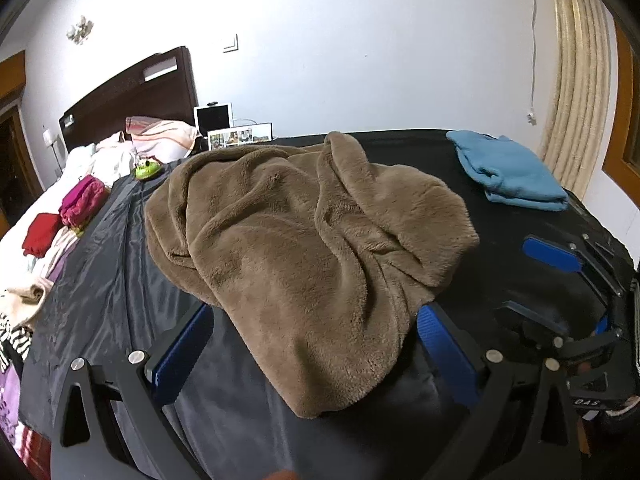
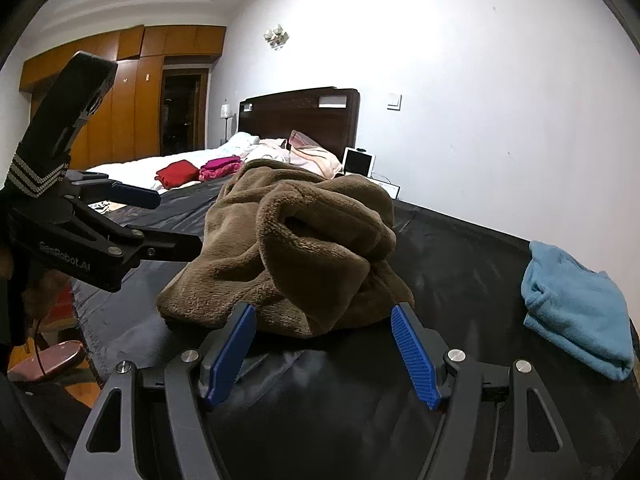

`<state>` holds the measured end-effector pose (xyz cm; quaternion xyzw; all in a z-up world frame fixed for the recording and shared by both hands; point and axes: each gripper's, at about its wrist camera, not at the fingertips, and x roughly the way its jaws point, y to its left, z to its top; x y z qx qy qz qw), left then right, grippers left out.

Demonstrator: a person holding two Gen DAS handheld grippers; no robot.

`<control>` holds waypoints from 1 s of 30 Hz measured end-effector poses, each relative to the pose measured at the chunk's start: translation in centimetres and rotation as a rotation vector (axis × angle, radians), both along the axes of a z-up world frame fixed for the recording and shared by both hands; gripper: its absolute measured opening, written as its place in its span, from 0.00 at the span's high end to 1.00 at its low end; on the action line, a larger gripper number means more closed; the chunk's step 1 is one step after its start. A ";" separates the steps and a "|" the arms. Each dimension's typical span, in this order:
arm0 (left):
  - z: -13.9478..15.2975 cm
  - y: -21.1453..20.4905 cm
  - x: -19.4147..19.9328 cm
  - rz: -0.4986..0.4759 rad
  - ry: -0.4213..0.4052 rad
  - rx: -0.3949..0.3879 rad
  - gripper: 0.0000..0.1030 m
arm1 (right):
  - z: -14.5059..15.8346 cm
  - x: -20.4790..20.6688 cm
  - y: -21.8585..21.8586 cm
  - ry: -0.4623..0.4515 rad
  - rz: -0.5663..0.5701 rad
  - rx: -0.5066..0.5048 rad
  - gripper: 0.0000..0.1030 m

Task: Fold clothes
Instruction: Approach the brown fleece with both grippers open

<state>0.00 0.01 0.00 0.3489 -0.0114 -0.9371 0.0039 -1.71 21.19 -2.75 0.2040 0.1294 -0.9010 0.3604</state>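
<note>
Both the left claw (image 1: 312,344) and right claw (image 2: 324,344) gape empty around the crumpled brown fleece garment (image 1: 304,232), so a pinch may bunch several layers.

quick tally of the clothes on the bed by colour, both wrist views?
Brown: 1, crumpled brown fleece garment on the black sheet
Blue: 1, folded blue garment
Red: 1, folded red garment
Magenta: 1, folded magenta garment
Total: 4
A striped and a beige piece at the left edge are too cut off to count.
</note>
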 end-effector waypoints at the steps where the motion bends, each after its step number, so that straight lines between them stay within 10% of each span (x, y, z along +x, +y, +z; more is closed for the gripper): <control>1: 0.0 0.0 -0.1 -0.005 0.001 -0.002 0.01 | 0.0 0.0 0.0 0.000 0.000 -0.001 0.30; 30: -0.9 -1.8 -2.8 0.047 -0.004 -0.067 0.01 | -1.6 -1.6 0.0 -0.040 -0.028 0.026 0.23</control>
